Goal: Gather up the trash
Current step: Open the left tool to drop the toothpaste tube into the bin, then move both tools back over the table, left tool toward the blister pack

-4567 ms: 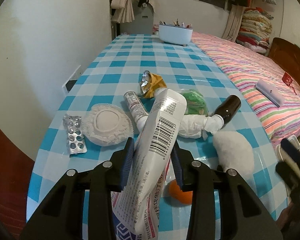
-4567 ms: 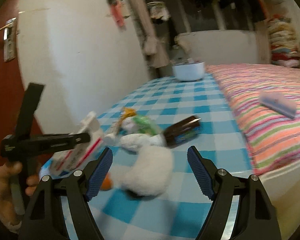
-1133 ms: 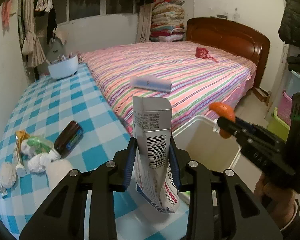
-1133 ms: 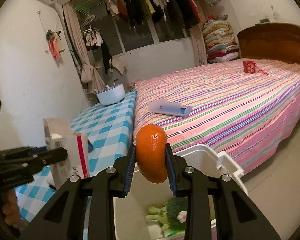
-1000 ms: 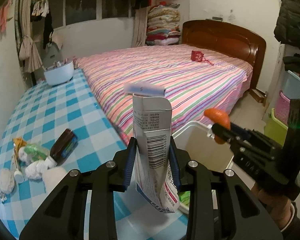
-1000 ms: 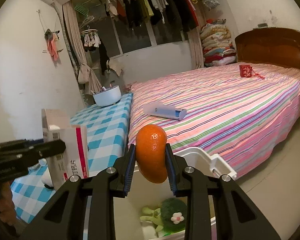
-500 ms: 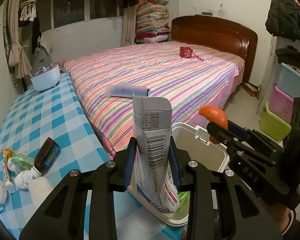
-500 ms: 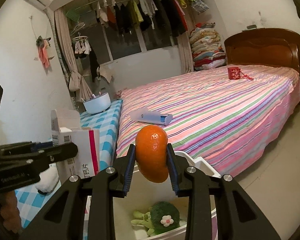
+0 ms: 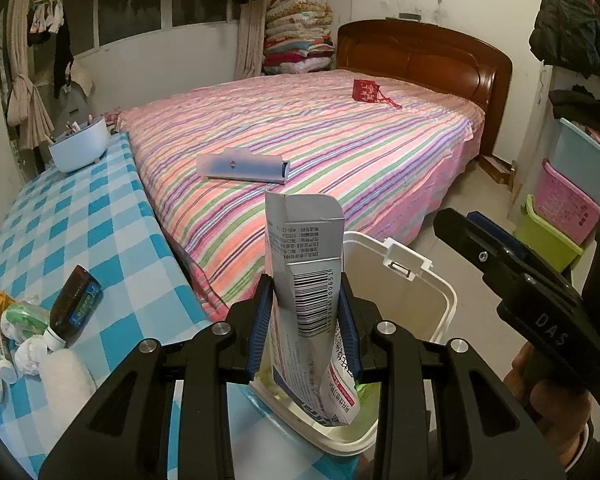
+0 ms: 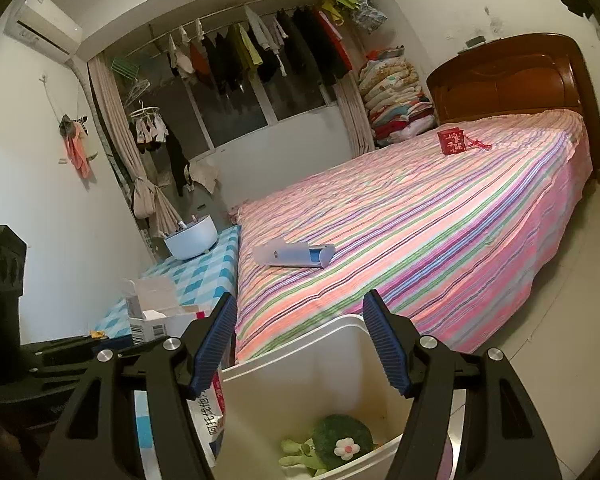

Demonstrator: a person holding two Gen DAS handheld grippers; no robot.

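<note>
While the white bin (image 10: 300,364) fills the lower centre of the right wrist view, its inside shows a green plush toy with a white flower (image 10: 332,442) at the bottom; the orange is not visible in it. In the left wrist view the same bin (image 9: 404,280) sits lower centre, just beside the tabletop's edge. A pale blue bowl (image 9: 78,148) with small items stands at the far end of the blue-checked tabletop (image 9: 80,232), upper left. A brown bottle (image 9: 78,304), green wrapper (image 9: 22,316) and white wads (image 9: 30,356) lie at left. The striped bed (image 9: 320,152) carries a flat blue case (image 9: 244,166) and a red pouch (image 9: 366,90).

Left gripper (image 9: 304,320): jaws clamped on the upright cardboard box (image 9: 304,264), its lower end over the bin's near rim. Right gripper (image 10: 300,344): jaws have just been opening, nothing between them, poised above the bin's opening.
</note>
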